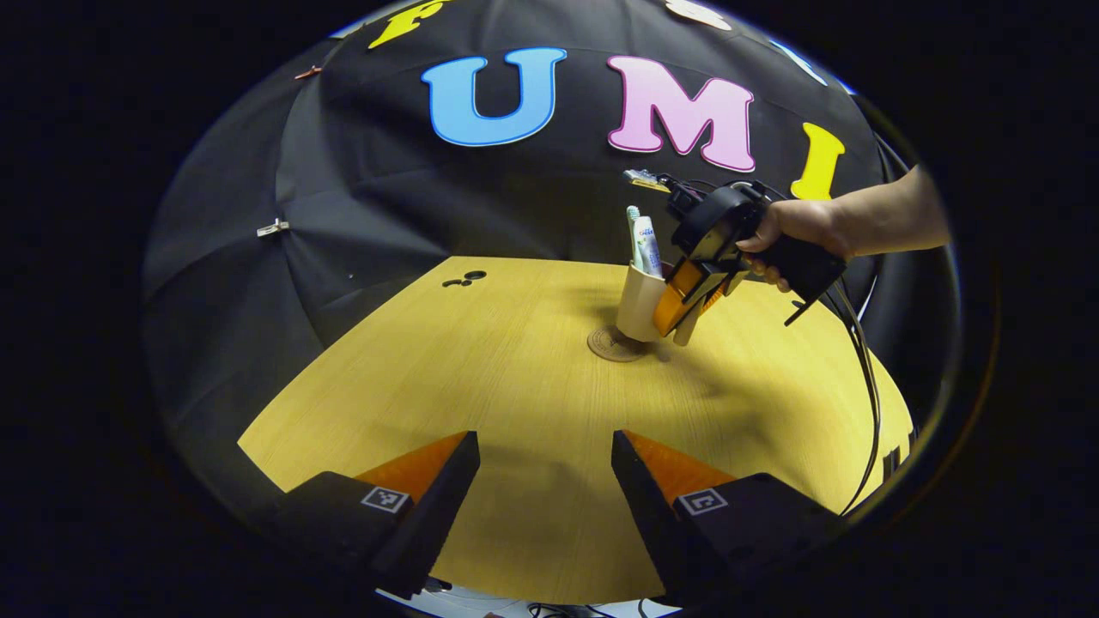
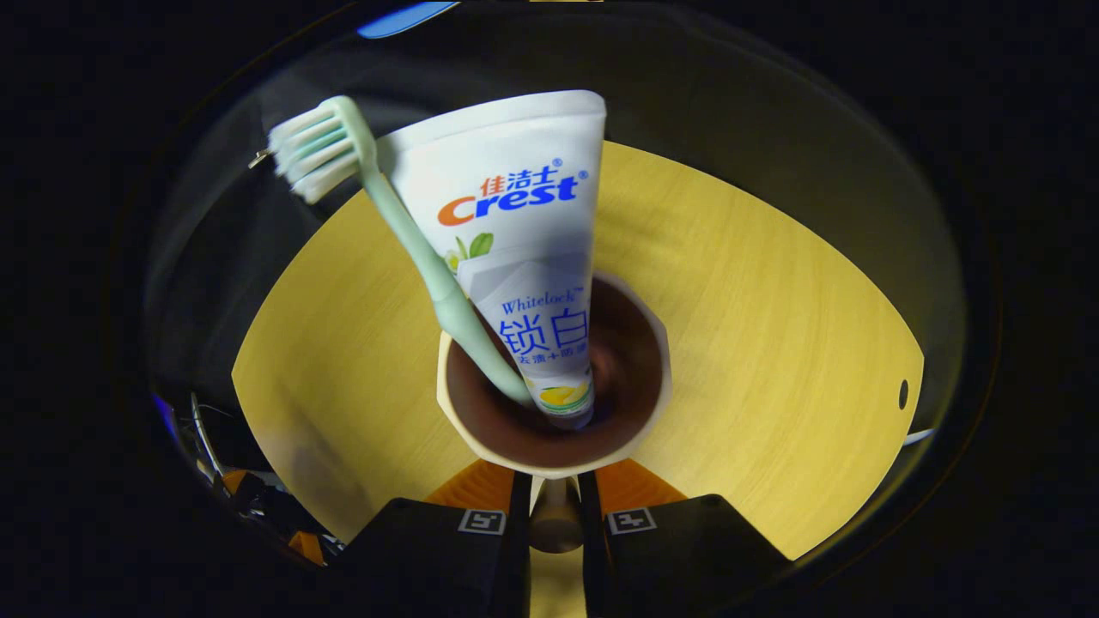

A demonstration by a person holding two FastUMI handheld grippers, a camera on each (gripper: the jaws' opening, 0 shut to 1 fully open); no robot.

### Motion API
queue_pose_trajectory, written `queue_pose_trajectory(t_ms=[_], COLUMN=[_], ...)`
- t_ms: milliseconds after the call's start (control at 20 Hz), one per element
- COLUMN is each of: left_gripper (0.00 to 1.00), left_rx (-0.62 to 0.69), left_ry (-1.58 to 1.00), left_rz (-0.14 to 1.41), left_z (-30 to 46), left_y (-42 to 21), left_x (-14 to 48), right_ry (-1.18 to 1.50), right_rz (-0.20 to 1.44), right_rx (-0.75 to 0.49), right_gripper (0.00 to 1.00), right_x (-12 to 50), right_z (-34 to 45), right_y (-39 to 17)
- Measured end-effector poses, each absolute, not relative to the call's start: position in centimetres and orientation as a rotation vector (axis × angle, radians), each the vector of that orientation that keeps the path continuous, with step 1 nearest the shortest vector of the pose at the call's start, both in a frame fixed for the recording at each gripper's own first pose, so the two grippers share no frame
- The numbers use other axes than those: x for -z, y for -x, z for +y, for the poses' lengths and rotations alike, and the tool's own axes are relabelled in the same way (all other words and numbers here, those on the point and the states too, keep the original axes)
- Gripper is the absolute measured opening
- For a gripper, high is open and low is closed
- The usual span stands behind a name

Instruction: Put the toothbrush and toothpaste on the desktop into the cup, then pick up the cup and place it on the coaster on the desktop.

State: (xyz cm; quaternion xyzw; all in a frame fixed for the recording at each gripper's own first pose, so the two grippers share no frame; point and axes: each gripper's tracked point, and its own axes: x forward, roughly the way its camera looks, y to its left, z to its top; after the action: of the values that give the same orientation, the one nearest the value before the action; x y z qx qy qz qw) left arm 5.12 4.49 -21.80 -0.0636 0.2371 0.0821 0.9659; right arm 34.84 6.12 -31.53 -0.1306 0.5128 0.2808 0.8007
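L gripper (image 1: 545,468): you hold it low over the near edge of the table (image 1: 515,412), level, aimed across the top toward the far side. Fingers spread wide, bare wood between them, nothing held.

R gripper (image 1: 678,322), seen from the left gripper view: your hand (image 1: 786,236) comes in from the right w/ forearm about horizontal, wrist bent so the tool tilts down and to the left. Its fingers reach the lower right side of the cup (image 1: 640,302).

Right gripper view: R gripper (image 2: 554,515) fingers close together, pinching the cup's handle (image 2: 555,519) between them; cup (image 2: 558,468) sits right at the fingertips, rim toward the camera, dark inside.

Cup contents: toothbrush (image 2: 412,249) and toothpaste (image 2: 524,249) both stand in the cup. Brush leans left, bristle head up, handle crossing in front of the tube; tube stands w/ its flat crimped end up. In the left gripper view, toothbrush (image 1: 634,225) and toothpaste (image 1: 648,245) stick up above the rim, side by side.

Coaster (image 1: 614,345): round, flat on the table, directly under the cup's base. Cup bottom looks at or just above it; can't tell if touching.
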Motion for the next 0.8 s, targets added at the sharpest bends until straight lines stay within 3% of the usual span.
queue_pose_trajectory(t_ms=[800], left_gripper=[0.98], left_rx=[-0.27], left_ry=[0.195], left_rz=[0.516], left_z=[8.7], left_y=[-0.8], left_x=[23.7], right_ry=[0.385], right_rz=[1.124], right_rx=[-0.595], right_gripper=[0.28], right_x=[32.2], right_z=[5.5], right_y=[-34.8])
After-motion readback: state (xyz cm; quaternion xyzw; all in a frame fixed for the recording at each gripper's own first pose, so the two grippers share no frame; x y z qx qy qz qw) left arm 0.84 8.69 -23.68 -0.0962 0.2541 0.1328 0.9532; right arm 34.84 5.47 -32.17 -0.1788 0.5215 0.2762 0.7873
